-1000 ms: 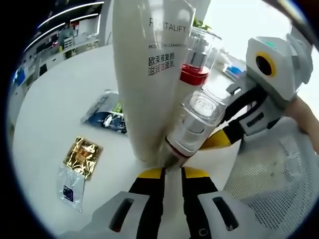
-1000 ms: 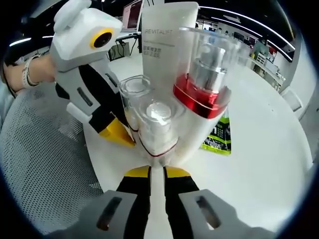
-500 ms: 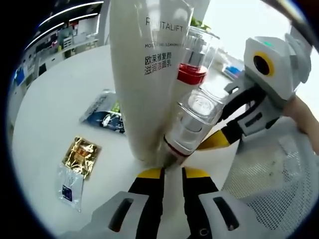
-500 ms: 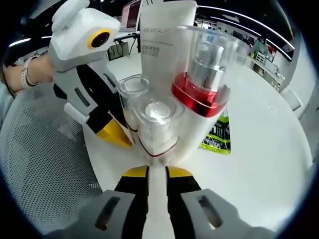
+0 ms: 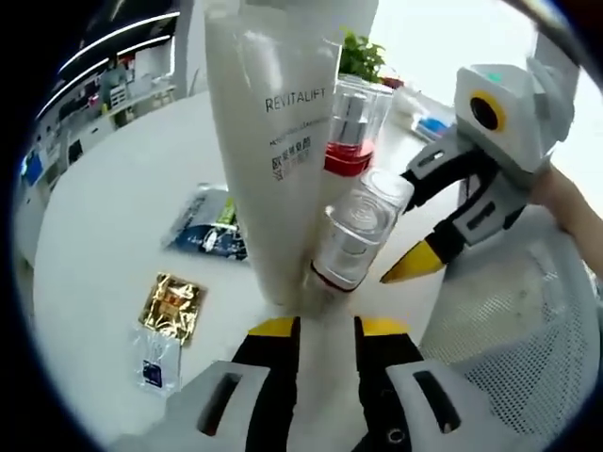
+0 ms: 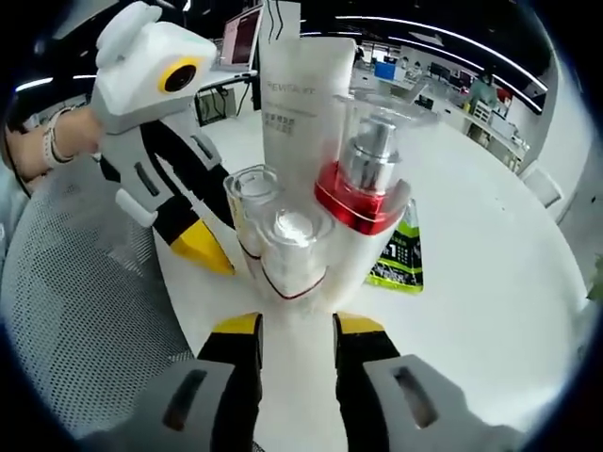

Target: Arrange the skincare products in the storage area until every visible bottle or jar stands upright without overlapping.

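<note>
up close, a tall white plastic tube (image 5: 278,160) printed "revitalift" stands upright on the smooth white round table (image 5: 104,226), flaring wide at the top and narrowing toward its base. just beside it a pump bottle with a red collar (image 5: 347,132) stands under a clear domed cap, its pump head silver metal. in front of those, a small bottle with a clear cylindrical cap (image 5: 353,235) and a thin red ring near its base stands touching the tube's lower part. the left gripper (image 5: 320,330), with black jaws tipped yellow, is parted a little, nothing between the tips, just short of the small bottle's base.

in the right gripper view the same cluster reads as tube (image 6: 297,122) behind, red-collared pump bottle (image 6: 363,193) to the right, and two clear-capped small bottles (image 6: 283,240) close together in front. the right gripper (image 6: 297,330) stands open with a moderate gap, holding nothing, its yellow tips either side of the near bottle's foot.

a white mesh basket (image 6: 85,320) with a fine perforated texture lies beside the cluster. flat on the table lie a crinkled gold foil sachet (image 5: 172,303), a clear sachet (image 5: 158,358), and a glossy blue-and-green sachet (image 5: 207,221)
</note>
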A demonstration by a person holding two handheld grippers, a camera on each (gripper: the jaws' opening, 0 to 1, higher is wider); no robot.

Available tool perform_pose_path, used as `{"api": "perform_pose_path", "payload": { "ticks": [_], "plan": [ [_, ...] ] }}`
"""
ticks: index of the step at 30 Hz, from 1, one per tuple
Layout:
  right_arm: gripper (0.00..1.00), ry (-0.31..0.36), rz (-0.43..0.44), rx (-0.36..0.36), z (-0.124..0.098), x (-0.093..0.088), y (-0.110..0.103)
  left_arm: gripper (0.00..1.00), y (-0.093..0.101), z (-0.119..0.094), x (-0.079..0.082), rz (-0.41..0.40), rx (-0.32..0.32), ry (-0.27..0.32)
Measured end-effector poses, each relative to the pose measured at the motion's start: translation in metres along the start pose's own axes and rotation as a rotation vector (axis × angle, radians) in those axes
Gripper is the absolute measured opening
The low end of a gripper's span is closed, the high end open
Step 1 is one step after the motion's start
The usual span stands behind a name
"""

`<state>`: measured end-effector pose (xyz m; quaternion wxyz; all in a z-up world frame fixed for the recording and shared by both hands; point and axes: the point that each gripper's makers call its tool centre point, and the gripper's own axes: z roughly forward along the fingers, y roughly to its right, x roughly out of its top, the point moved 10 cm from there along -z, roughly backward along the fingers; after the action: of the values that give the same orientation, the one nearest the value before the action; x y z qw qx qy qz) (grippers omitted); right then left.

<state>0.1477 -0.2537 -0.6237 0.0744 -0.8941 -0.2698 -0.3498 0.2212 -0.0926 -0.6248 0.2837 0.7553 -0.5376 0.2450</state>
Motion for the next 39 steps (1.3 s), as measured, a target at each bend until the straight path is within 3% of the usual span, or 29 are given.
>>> {"api": "perform_pose_path", "payload": {
  "ticks": [11,23,39],
  "plan": [
    [0.47,0.041,0.013,-0.026,-0.018,0.011,-0.002,0.34,-0.005,-0.024,0.006,0.064,0.024,0.016],
    [0.57,0.064,0.012,-0.037,-0.038,0.025,-0.004,0.41,-0.007,-0.049,0.011,0.122,0.048,0.038],
    [0.77,0.081,0.009,-0.043,-0.063,0.041,-0.01,0.6,-0.015,-0.098,0.01,0.15,0.069,0.085]
  ]
}}
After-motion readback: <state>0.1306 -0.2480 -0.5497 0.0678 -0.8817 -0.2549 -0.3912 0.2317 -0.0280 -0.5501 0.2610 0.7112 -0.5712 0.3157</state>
